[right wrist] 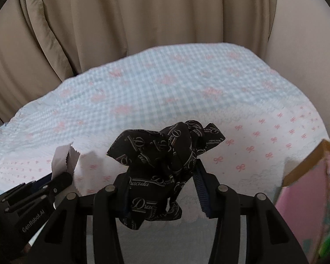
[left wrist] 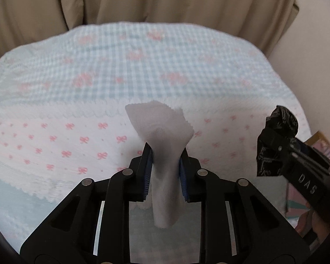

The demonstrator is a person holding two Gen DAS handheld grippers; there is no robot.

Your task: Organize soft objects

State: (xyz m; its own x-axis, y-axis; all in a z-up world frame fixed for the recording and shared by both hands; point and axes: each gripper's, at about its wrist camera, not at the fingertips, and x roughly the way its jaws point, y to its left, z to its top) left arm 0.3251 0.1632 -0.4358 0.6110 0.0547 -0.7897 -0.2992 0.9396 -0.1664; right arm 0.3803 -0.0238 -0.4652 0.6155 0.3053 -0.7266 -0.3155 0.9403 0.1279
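Note:
My left gripper (left wrist: 165, 154) is shut on a pale grey cloth (left wrist: 160, 127) with a zigzag edge, held above the bed. The cloth flares out past the fingertips and hangs down behind them. My right gripper (right wrist: 162, 165) is shut on a crumpled black cloth (right wrist: 165, 149) with white script print. In the left wrist view the right gripper (left wrist: 275, 129) with the black cloth (left wrist: 283, 118) is at the right. In the right wrist view the left gripper (right wrist: 61, 171) with the grey cloth (right wrist: 63, 156) is at the lower left.
A bedspread (left wrist: 121, 66) with blue gingham and pink bows covers the surface below. Beige curtains (right wrist: 121, 22) hang behind it. A pink cardboard box (right wrist: 308, 187) stands at the right edge; it also shows in the left wrist view (left wrist: 319, 145).

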